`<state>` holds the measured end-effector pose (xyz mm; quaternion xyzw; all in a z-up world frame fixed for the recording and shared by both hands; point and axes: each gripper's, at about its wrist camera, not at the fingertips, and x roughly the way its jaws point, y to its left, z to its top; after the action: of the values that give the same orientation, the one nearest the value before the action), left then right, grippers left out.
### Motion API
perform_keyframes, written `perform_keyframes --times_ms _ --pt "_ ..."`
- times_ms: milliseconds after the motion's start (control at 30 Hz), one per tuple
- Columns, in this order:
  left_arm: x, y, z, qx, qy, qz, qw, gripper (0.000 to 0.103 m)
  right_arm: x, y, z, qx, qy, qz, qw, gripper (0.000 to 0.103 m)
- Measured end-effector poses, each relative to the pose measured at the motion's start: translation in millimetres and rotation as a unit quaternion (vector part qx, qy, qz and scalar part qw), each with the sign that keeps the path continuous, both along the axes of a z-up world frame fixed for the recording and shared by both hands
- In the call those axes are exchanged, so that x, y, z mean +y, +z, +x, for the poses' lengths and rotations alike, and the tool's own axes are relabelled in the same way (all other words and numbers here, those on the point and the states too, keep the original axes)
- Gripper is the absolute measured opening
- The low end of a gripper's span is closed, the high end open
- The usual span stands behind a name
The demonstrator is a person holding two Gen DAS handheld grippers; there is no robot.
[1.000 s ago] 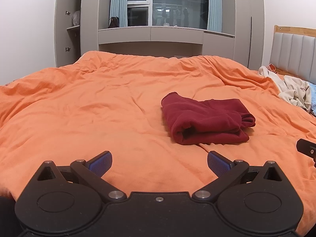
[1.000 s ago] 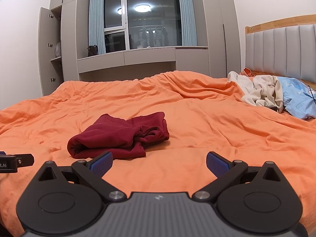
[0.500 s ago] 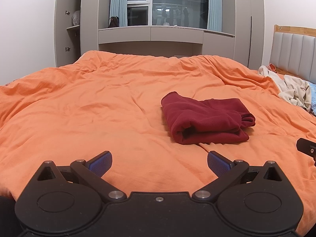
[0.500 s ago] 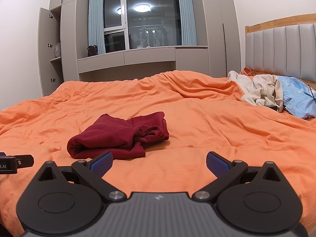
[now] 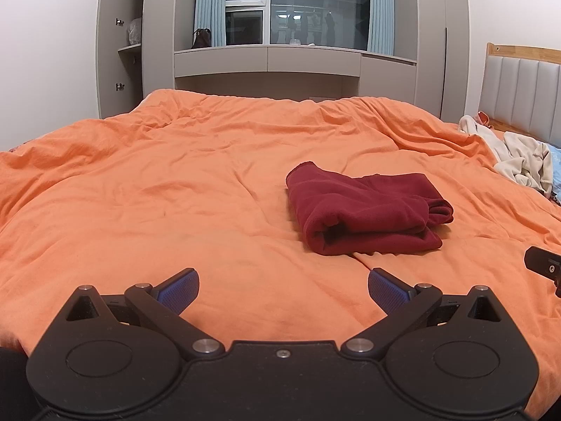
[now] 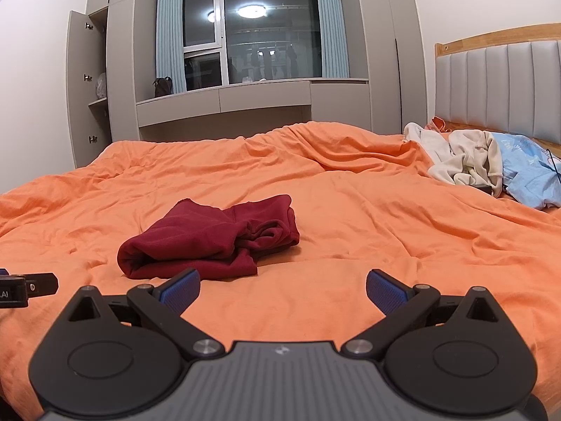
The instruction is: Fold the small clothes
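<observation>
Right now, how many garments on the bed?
3 visible: folded maroon garment mid-bed; cream garment and light blue garment heaped by the headboard. The heap may hide more.

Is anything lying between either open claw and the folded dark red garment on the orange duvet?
Nothing visible does. Only bare orange duvet lies between the left claw and the folded dark red garment, and likewise ahead of the right claw.
</observation>
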<state>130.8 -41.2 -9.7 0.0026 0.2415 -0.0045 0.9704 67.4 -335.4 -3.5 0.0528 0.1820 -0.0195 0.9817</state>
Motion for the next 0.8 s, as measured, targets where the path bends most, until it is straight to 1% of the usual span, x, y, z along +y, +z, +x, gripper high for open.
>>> perform_keyframes --times_ms 800 --pt "0.6 0.5 0.3 0.001 -0.001 0.000 1.0000 0.102 -2.0 -2.4 -0.1 0.005 -0.003 0.003 1.000 0.103"
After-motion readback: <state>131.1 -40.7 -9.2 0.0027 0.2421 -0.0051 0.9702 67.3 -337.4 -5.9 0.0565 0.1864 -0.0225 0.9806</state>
